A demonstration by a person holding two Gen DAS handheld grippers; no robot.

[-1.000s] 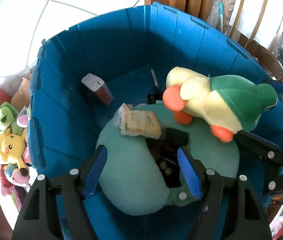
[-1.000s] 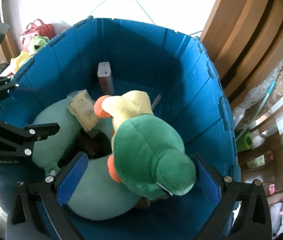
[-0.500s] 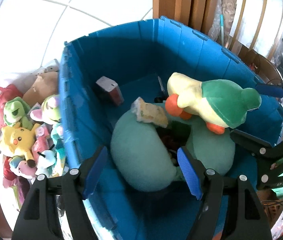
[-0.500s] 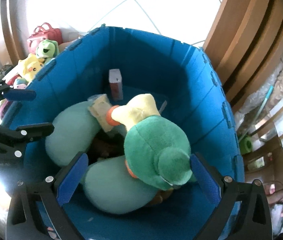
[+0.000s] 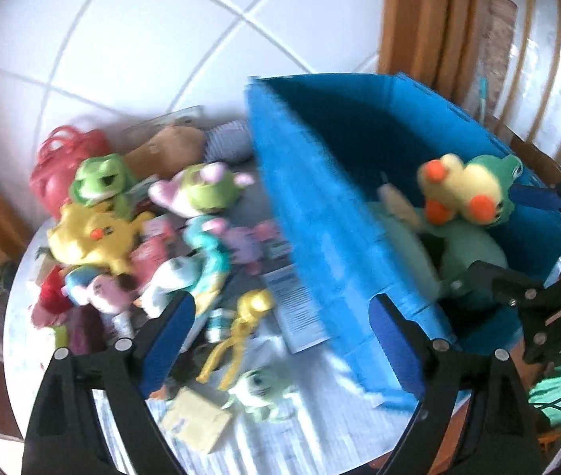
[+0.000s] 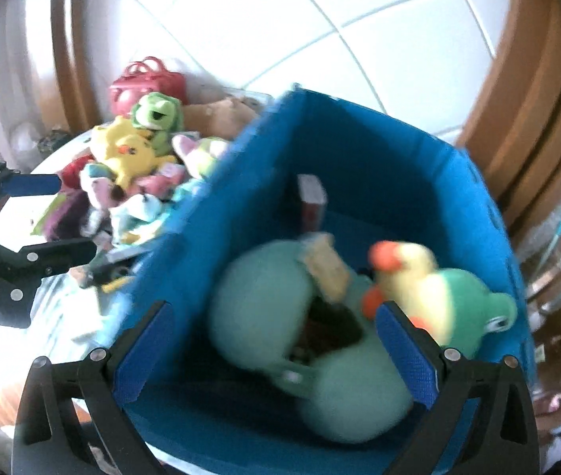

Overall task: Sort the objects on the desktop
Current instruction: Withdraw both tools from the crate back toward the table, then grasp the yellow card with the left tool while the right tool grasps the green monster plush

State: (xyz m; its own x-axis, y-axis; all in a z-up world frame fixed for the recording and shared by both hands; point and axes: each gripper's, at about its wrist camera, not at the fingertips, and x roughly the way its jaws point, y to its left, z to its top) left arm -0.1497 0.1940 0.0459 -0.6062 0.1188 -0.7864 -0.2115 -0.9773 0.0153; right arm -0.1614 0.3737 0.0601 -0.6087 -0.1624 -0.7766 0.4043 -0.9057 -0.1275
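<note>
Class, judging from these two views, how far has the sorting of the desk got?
Done: the green-hooded yellow duck plush and mint neck pillow lie in the blue folding bin. In hand: nothing; left gripper and right gripper are open. Left: the soft-toy pile on the table.
</note>
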